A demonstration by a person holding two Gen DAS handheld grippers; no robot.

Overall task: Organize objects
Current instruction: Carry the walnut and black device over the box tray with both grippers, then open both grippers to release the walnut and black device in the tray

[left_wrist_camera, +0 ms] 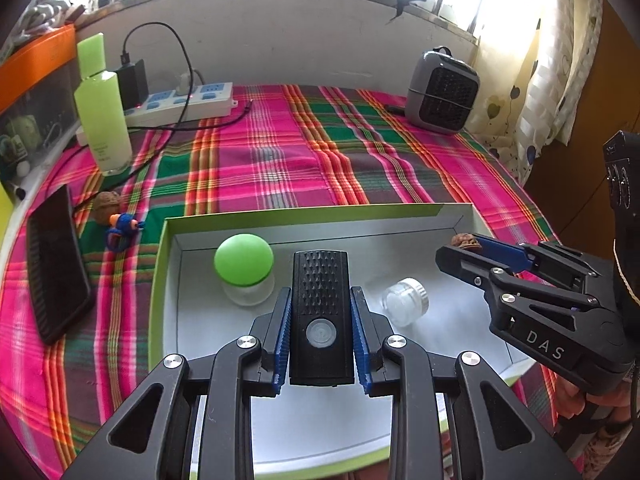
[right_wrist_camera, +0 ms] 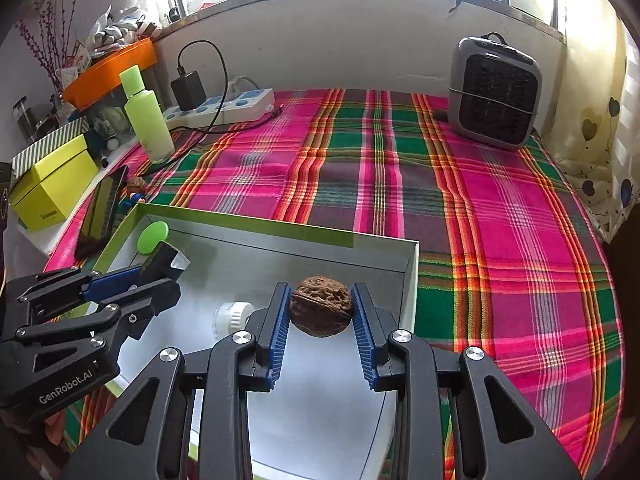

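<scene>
My left gripper (left_wrist_camera: 321, 298) is shut on a black rectangular device with a round button (left_wrist_camera: 320, 312) and holds it over the open white box with green rim (left_wrist_camera: 304, 213). My right gripper (right_wrist_camera: 321, 294) is shut on a brown walnut (right_wrist_camera: 321, 311), held above the box's right part; it shows in the left wrist view (left_wrist_camera: 460, 245) too. Inside the box stand a green-lidded jar (left_wrist_camera: 244, 268) and a small clear jar (left_wrist_camera: 405, 300) lying on its side. A second walnut (left_wrist_camera: 106, 207) and a blue knitted toy (left_wrist_camera: 122, 227) lie on the cloth left of the box.
A plaid cloth (right_wrist_camera: 500, 216) covers the table. A phone (left_wrist_camera: 56, 264) lies at the left. A green bottle (left_wrist_camera: 102, 108), a power strip with charger (left_wrist_camera: 180, 102) and a grey heater (right_wrist_camera: 494, 92) stand at the back. A yellow box (right_wrist_camera: 52, 188) sits far left.
</scene>
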